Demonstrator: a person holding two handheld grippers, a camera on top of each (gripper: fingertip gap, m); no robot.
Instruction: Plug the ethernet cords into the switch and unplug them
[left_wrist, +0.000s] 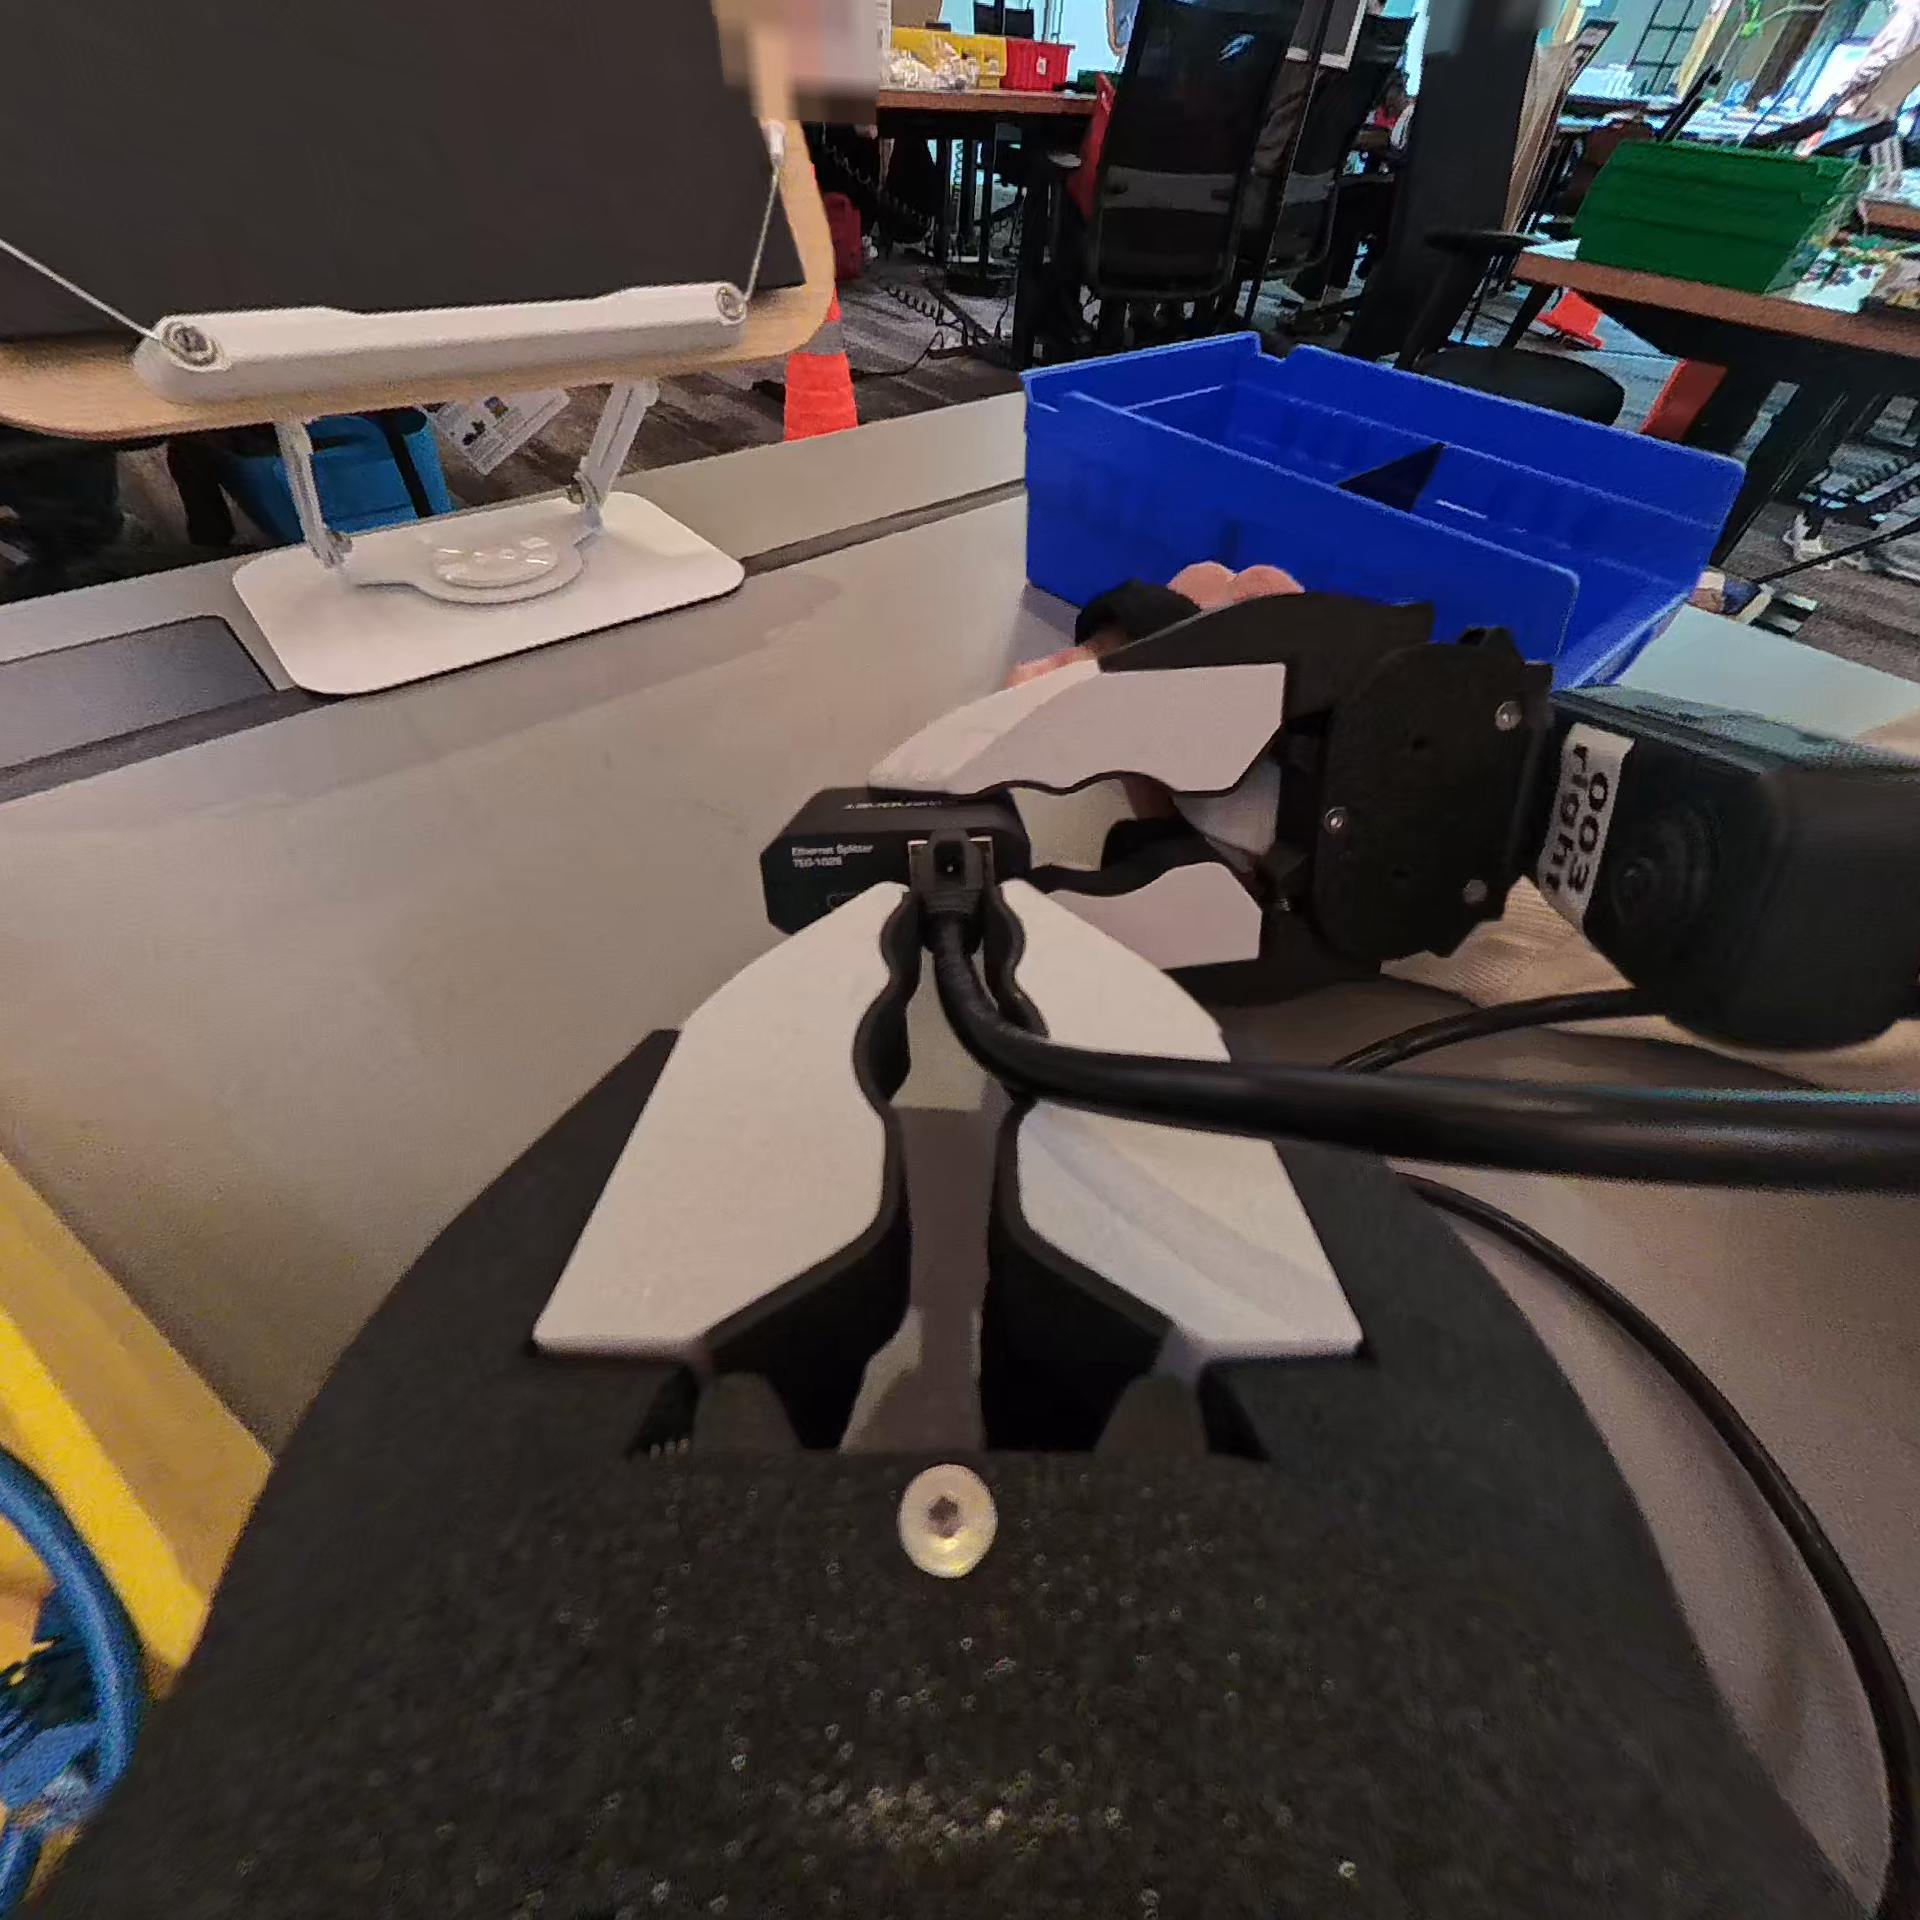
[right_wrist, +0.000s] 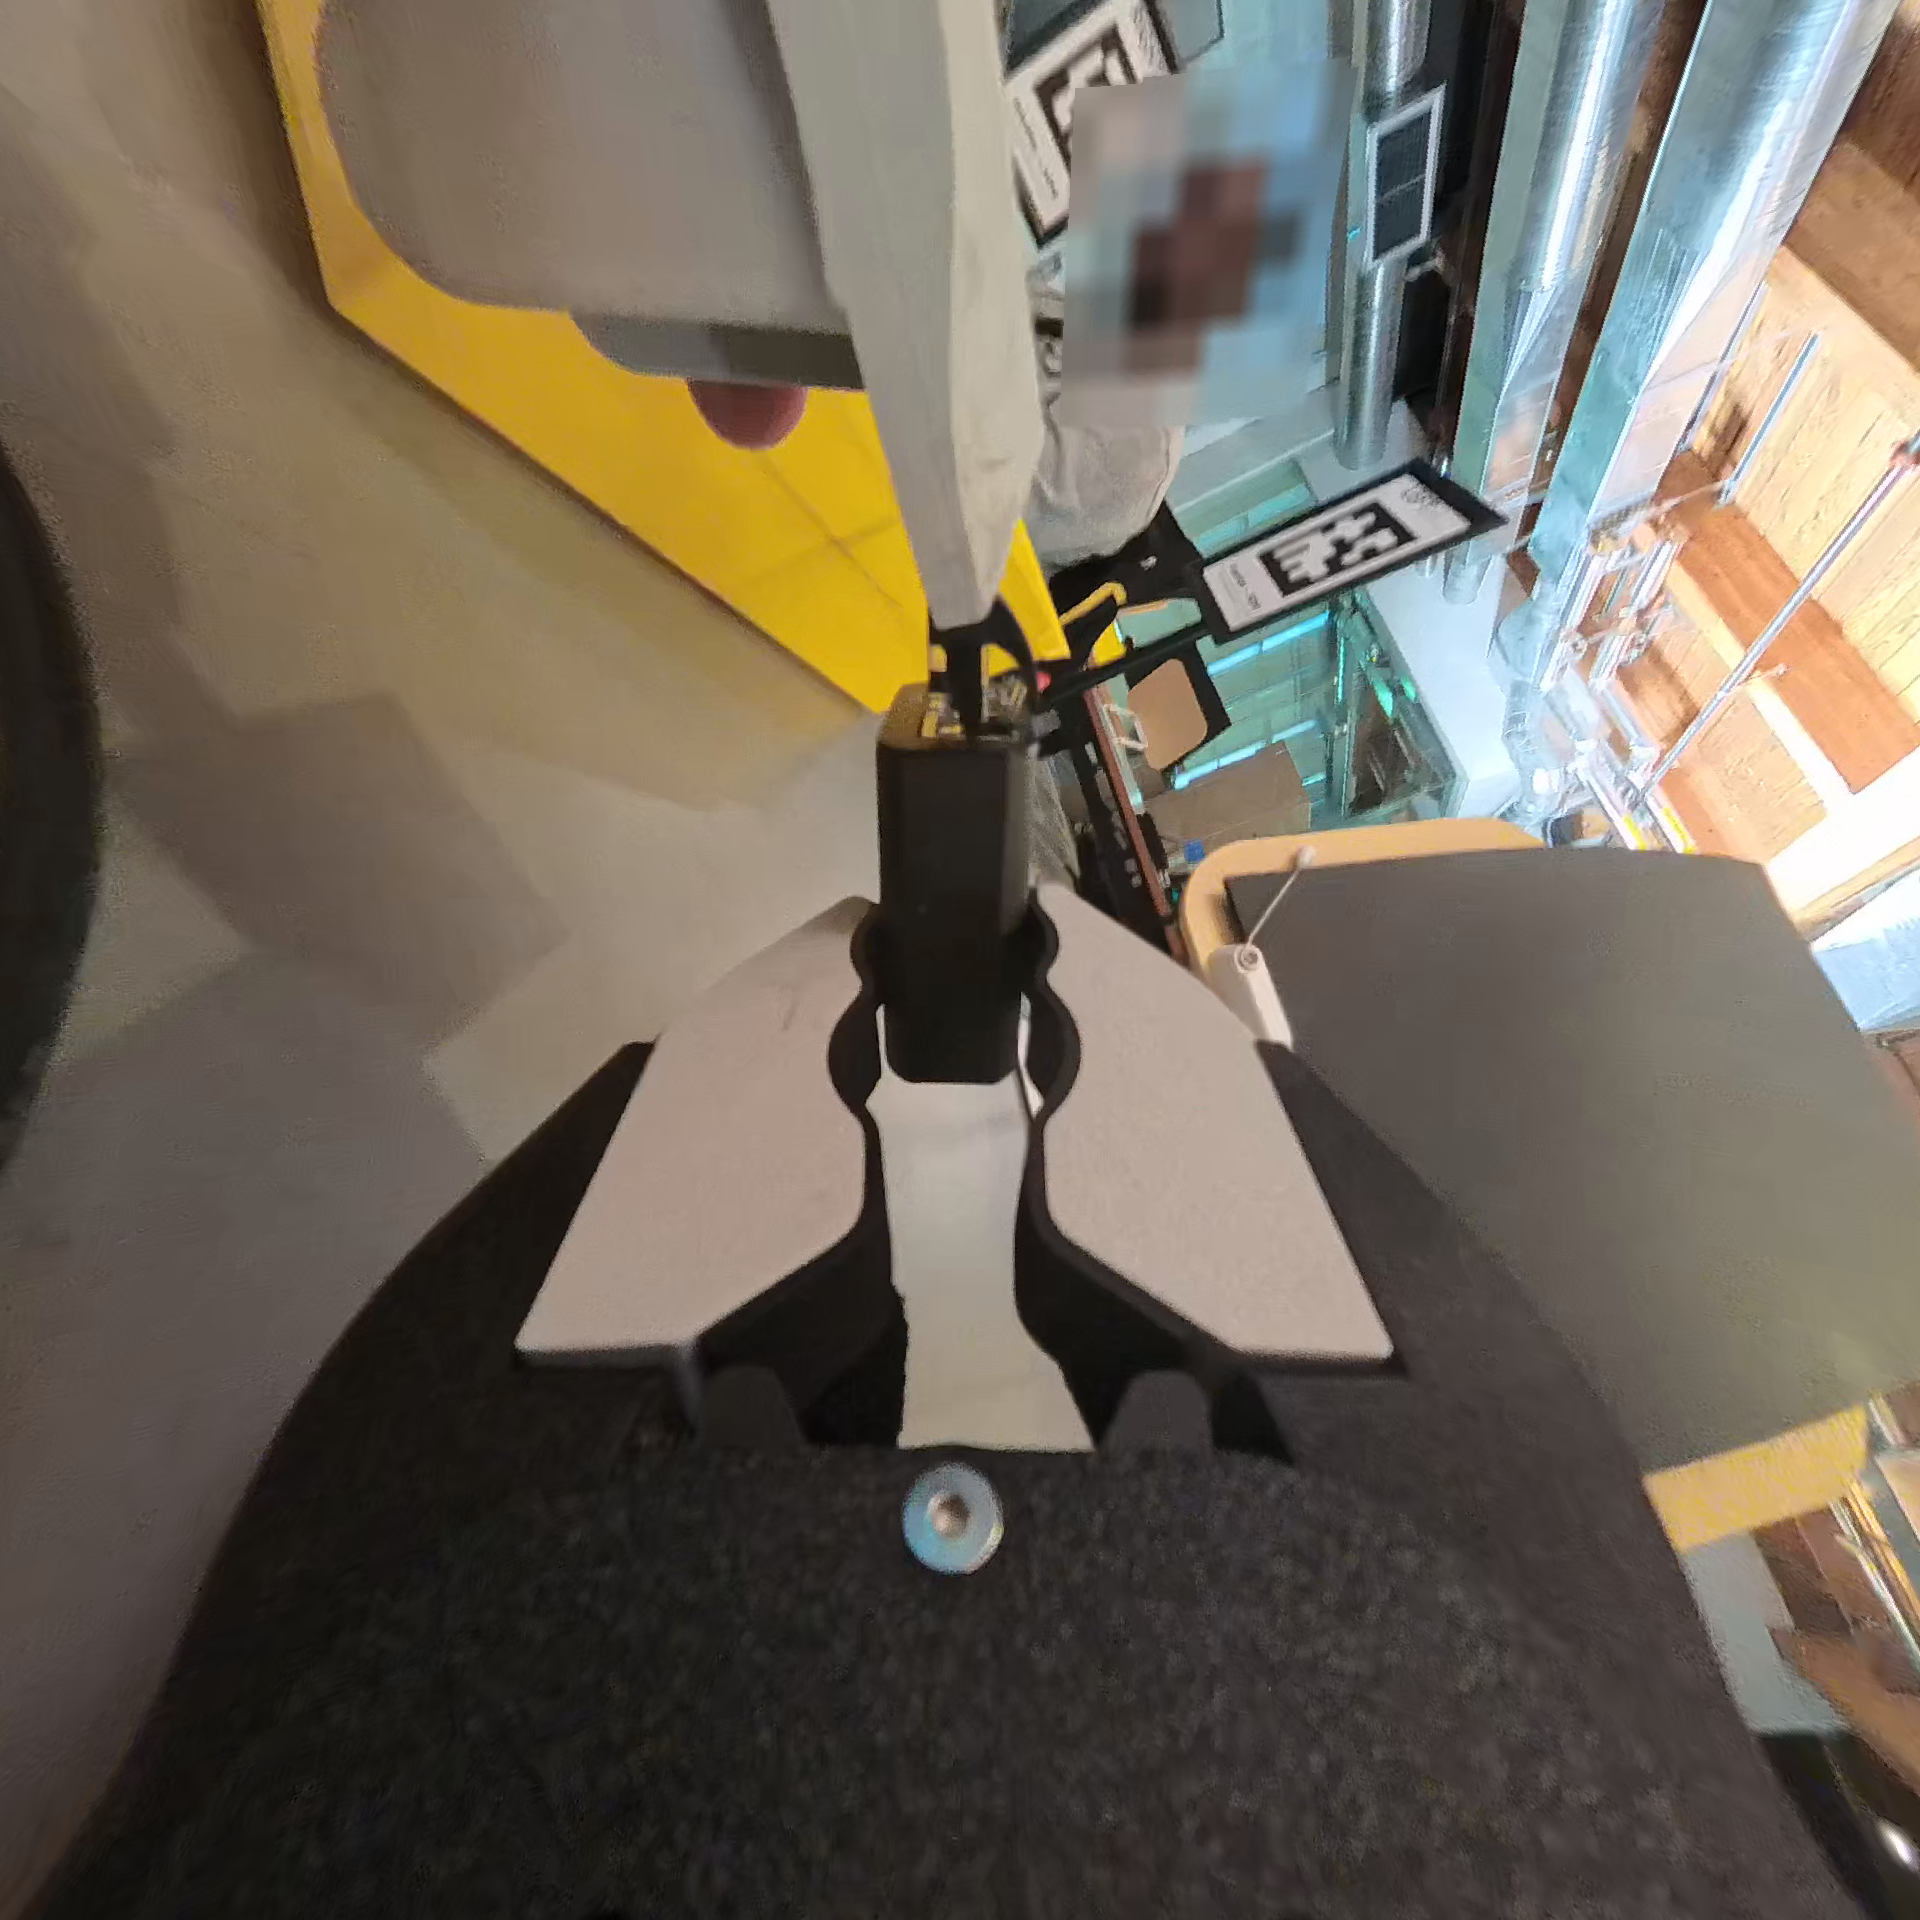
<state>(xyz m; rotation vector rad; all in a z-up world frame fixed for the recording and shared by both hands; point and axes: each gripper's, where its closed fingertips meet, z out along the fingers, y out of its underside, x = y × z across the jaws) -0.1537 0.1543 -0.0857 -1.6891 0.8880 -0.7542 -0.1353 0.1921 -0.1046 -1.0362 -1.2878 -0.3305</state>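
A small black switch box (left_wrist: 831, 868) is held just above the grey table (left_wrist: 468, 935). My left gripper (left_wrist: 951, 914) is shut on the black ethernet cord's plug (left_wrist: 948, 868), which sits in a port on the box's near face. The cord (left_wrist: 1351, 1107) trails off to the right. My right gripper (left_wrist: 956, 795) comes in from the right and is shut on the box's right end. In the right wrist view my right gripper (right_wrist: 954, 935) clamps the black box (right_wrist: 951, 831) lengthwise; the left gripper's white finger (right_wrist: 935, 364) meets its far end, where the plug (right_wrist: 961, 675) enters.
A blue bin (left_wrist: 1351, 488) stands at the back right of the table. A white stand (left_wrist: 488, 582) carrying a dark panel (left_wrist: 364, 145) is at the back left. A yellow bin edge (left_wrist: 62, 1403) with a blue cable (left_wrist: 73, 1621) is near left. A second black cable (left_wrist: 1766, 1475) curves at right. The grippers' ends are close to 5 cm from one another.
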